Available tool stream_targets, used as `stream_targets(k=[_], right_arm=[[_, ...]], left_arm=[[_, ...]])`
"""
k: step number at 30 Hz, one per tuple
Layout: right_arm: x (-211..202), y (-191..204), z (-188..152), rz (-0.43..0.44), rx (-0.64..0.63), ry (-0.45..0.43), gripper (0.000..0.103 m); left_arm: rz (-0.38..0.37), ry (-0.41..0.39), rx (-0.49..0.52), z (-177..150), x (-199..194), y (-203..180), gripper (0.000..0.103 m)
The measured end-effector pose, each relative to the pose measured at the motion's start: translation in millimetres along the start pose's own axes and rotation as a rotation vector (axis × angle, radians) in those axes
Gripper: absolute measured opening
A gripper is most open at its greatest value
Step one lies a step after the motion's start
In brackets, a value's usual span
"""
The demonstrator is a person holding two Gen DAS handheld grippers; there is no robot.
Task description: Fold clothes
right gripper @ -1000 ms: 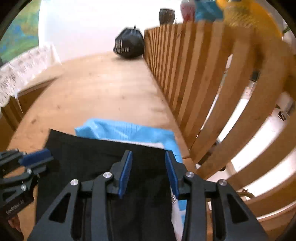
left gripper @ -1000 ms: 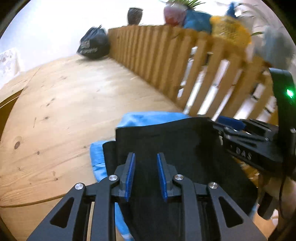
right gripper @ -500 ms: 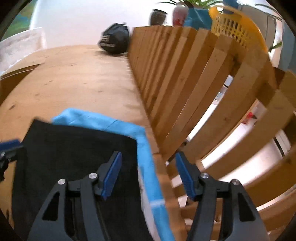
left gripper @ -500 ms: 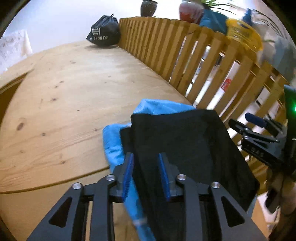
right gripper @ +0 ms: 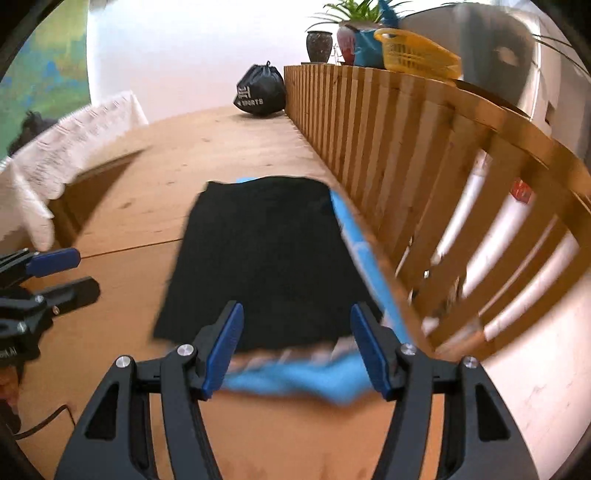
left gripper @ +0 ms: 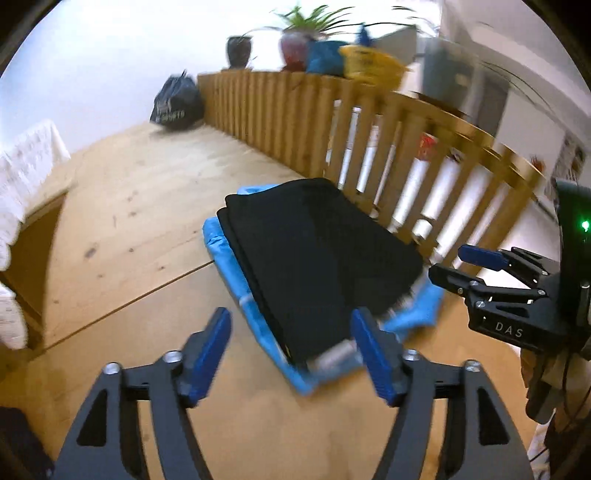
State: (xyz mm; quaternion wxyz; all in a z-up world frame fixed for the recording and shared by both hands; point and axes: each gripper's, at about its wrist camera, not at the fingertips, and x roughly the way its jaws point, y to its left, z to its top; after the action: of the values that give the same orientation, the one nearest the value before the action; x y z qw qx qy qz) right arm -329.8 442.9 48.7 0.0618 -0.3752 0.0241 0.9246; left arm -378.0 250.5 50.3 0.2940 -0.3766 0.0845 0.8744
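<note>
Left wrist view shows the folded black cloth (left gripper: 314, 254) lying flat on the folded bright blue cloth (left gripper: 236, 269), and both rest on the light wooden bench (left gripper: 122, 206), close beside the wooden slat railing (left gripper: 373, 147). The black cloth makes a neat rectangle, with blue edges peeking out on the left and at the near end.

A second ago both claws sat low over the black cloth, with their blue pads close together. Now both have pulled back toward the near end of the pile, and more of the pile can be seen. The left claw (left gripper: 291, 354) has just been opening. Its pads stand wide apart, and nothing is pinched between them; the near corner of the pile only shows in the gap. The right claw (right gripper: 297, 347) has also just been opening. Its pads are wide too and hold nothing, though the near edge of the blue cloth shows between them in the right wrist view.

So the black cloth has been let go and sits by itself on the pile. This piece looks folded and stacked. The next job is likely to fetch another piece of clothing, but none can be seen for sure.

Farther off, a dark drawstring bag (left gripper: 177, 105) sits at the far end of the bench, and potted plants (right gripper: 354, 26) and a yellow basket (right gripper: 417, 53) stand on top of the railing.
</note>
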Motion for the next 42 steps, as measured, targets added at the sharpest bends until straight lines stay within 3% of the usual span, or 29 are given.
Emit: stream_targets(k=[2, 7, 9, 14, 17, 19, 22, 29, 37, 42], right_arm=[[-34.2, 13.1, -20.1, 0.001, -0.015, -0.042, 0.060], [-114.3, 49.3, -67.9, -0.024, -0.071, -0.141, 0.062], [-145.0, 60.2, -87.9, -0.002, -0.074, -0.163, 0.070], [-199.3, 87.9, -135.8, 0.041, -0.107, -0.190, 0.072], [-231.3, 103.2, -162.5, 0.054, -0.145, -0.206, 0.072], [-250.8, 113.5, -180.4, 0.051, -0.168, -0.229, 0.072], [-274.8, 124.9, -204.5, 0.065, -0.184, -0.249, 0.072], [-319.5, 146.8, -257.2, 0.132, -0.199, -0.263, 0.072], [-347.9, 169.2, -313.0, 0.112, -0.251, -0.286, 0.073], [-351.6, 173.8, -336.1, 0.106, -0.258, -0.265, 0.073]], left_arm=[[-0.011, -0.013, 0.007, -18.3, -33.0, -11.9, 0.077], [-0.029, -0.040, -0.021, -75.8, -108.1, -31.7, 0.078], [-0.019, -0.048, -0.025, -95.2, -130.9, -36.6, 0.078], [0.058, -0.097, 0.005, -150.5, -190.8, -54.1, 0.079], [0.056, -0.125, -0.003, -189.7, -232.1, -66.0, 0.086], [0.045, -0.136, -0.012, -207.9, -251.4, -71.8, 0.100], [0.037, -0.170, -0.011, -239.2, -282.8, -85.4, 0.102], [0.037, -0.196, 0.009, -299.8, -331.7, -109.7, 0.102], [0.111, -0.244, -0.127, -369.0, -362.0, -105.0, 0.102], [0.189, -0.217, -0.133, -396.6, -368.6, -105.9, 0.102]])
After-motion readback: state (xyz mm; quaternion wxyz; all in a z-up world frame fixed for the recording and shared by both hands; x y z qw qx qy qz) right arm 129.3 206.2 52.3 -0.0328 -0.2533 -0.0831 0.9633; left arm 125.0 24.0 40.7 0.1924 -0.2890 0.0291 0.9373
